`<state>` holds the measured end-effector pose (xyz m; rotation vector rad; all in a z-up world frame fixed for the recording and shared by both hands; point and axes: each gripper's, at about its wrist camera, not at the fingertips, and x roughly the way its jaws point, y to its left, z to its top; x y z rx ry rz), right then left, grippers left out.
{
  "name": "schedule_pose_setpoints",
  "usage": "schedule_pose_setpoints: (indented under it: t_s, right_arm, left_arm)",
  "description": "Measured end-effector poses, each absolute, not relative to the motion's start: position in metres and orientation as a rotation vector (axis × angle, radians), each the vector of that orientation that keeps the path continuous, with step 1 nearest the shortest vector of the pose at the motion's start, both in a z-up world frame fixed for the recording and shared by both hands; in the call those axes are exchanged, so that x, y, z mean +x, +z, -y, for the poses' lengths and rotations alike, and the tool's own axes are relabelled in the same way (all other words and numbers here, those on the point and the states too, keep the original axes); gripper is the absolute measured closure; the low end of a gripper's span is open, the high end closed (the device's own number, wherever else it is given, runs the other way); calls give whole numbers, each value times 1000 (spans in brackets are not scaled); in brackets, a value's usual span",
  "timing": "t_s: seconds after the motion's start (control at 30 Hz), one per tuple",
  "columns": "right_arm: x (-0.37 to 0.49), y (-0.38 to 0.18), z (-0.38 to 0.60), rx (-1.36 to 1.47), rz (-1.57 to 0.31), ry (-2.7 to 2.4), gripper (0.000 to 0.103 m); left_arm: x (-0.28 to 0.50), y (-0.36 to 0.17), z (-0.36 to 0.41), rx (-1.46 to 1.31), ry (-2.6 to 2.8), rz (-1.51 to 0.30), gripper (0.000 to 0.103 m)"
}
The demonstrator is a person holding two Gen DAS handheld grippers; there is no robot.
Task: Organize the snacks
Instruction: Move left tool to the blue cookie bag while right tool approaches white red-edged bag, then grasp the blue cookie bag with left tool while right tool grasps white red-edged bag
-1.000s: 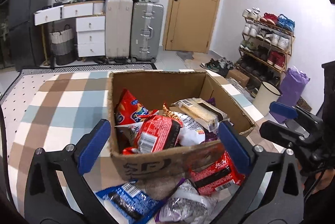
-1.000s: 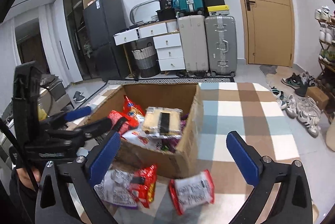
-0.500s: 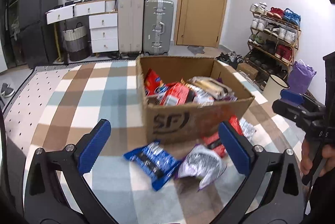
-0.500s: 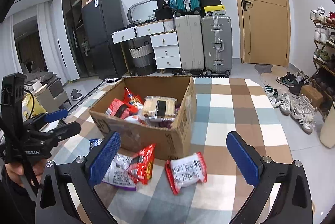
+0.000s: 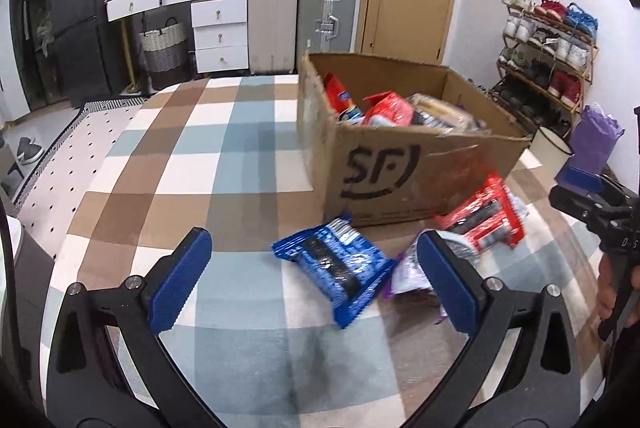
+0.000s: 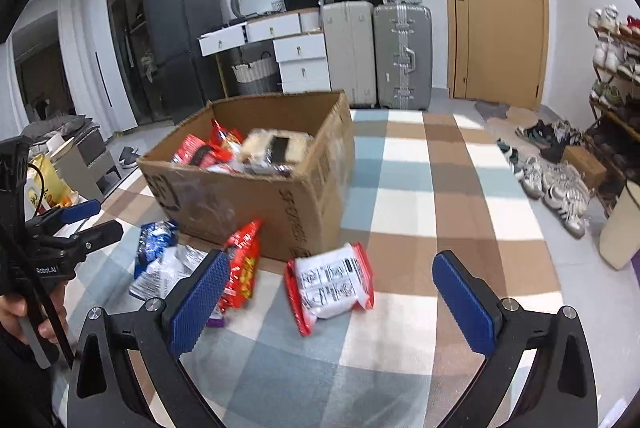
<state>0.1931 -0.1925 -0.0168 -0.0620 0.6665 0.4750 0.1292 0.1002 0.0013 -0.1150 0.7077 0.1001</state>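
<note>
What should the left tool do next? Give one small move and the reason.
Probably ease the left tool forward and down over the blue snack packet. Its jaws stand wide open and empty, and the packet lies flat on the checked rug just ahead between them, outside the cardboard box that already holds other snacks. The right tool is also open and empty.

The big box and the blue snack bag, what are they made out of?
The box looks like brown corrugated cardboard, matte, with ragged torn edges and a printed black logo. The blue snack bag seems to be thin plastic film, glossy and crinkled, with bright glints on its wrinkles.
</note>
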Motion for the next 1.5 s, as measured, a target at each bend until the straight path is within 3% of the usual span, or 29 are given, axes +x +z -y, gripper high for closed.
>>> schedule_pose_setpoints:
  t_s: [0.67, 1.5]
  right_arm:
    - [247, -83, 178, -185, -924, 424, 0]
    - [254, -86, 167, -224, -927, 415, 1]
  left_arm:
    - [188, -47, -118, -185, 129, -852, 1]
    - [202, -70, -132, -209, 109, -927, 1]
